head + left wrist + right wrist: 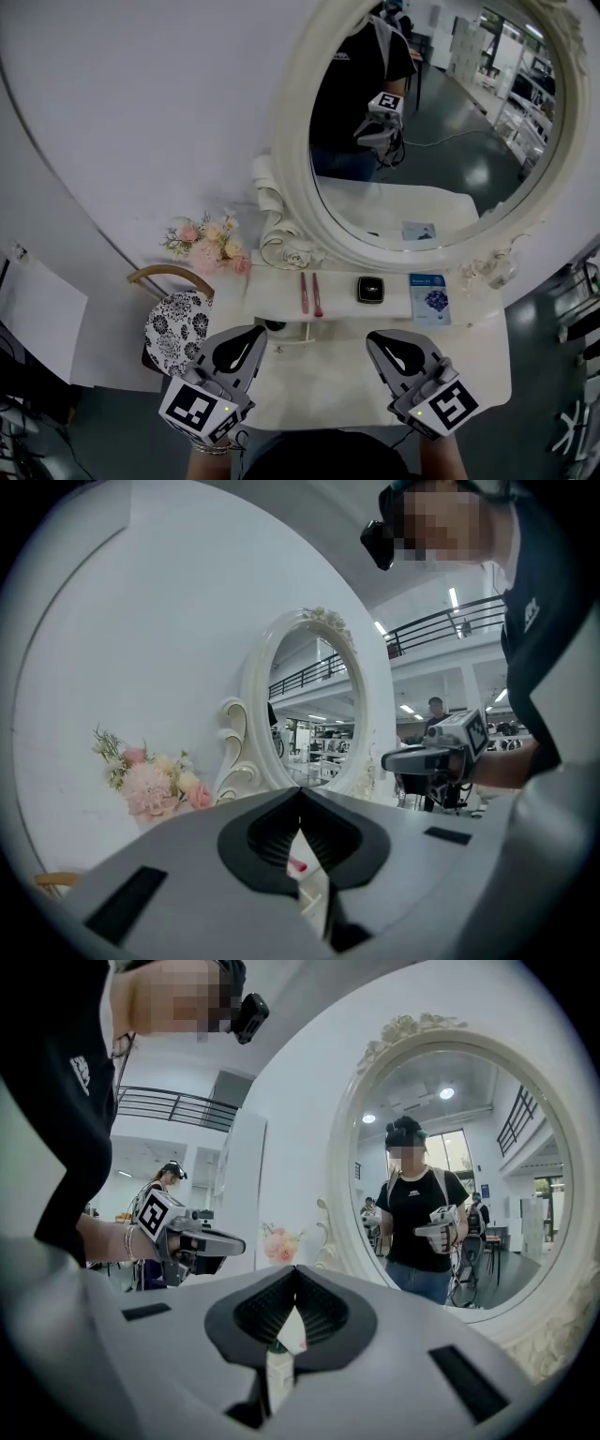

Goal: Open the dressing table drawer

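Note:
The white dressing table [469, 352] carries a raised shelf [272, 291] below the oval mirror [422, 122]. A small dark knob [274, 326] shows under the shelf's front edge; the drawer front itself is hard to make out. My left gripper [255, 331] hovers over the tabletop just short of that knob, jaws shut with nothing in them [300, 789]. My right gripper [373, 339] hangs level with it to the right, also shut and empty [296, 1267]. Both point toward the mirror. Each gripper view shows the other gripper off to the side.
On the shelf lie two pink sticks [310, 293], a black compact [371, 289] and a blue packet [429, 298]. A pink flower bunch [211, 246] stands left of the mirror. A chair with a floral cushion [178, 326] is at the table's left.

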A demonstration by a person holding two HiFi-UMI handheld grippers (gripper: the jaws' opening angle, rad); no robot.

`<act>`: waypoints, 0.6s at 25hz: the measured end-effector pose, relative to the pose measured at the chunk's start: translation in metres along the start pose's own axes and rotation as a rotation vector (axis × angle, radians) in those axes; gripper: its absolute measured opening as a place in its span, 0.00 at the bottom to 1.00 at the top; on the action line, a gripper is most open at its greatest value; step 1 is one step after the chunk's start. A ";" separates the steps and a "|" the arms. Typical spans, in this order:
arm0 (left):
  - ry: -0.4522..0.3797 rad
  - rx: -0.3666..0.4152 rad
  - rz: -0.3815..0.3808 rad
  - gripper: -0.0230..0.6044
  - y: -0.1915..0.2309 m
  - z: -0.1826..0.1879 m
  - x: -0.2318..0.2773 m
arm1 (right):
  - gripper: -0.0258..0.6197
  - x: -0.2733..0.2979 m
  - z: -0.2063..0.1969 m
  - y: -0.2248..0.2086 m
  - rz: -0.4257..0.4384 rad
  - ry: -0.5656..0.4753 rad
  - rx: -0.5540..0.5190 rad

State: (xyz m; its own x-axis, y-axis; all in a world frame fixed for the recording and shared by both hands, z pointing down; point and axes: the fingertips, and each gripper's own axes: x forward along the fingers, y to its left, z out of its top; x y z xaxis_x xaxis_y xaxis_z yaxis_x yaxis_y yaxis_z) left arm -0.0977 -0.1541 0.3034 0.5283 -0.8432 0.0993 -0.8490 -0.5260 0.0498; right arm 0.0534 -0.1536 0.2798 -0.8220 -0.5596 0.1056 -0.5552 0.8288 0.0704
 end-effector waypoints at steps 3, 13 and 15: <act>-0.001 0.000 0.007 0.06 0.002 0.000 -0.003 | 0.07 -0.001 0.004 0.000 -0.009 -0.005 -0.011; -0.017 -0.015 0.025 0.06 0.009 0.003 -0.010 | 0.07 -0.003 0.016 -0.002 -0.028 -0.026 -0.020; -0.020 -0.014 0.025 0.06 0.009 0.005 -0.012 | 0.07 -0.003 0.018 -0.002 -0.031 -0.032 -0.018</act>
State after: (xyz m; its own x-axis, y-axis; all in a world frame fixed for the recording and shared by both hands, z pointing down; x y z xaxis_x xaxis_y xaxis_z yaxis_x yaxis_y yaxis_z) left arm -0.1117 -0.1496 0.2977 0.5073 -0.8580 0.0806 -0.8617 -0.5037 0.0613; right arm 0.0551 -0.1536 0.2613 -0.8082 -0.5846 0.0713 -0.5783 0.8107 0.0913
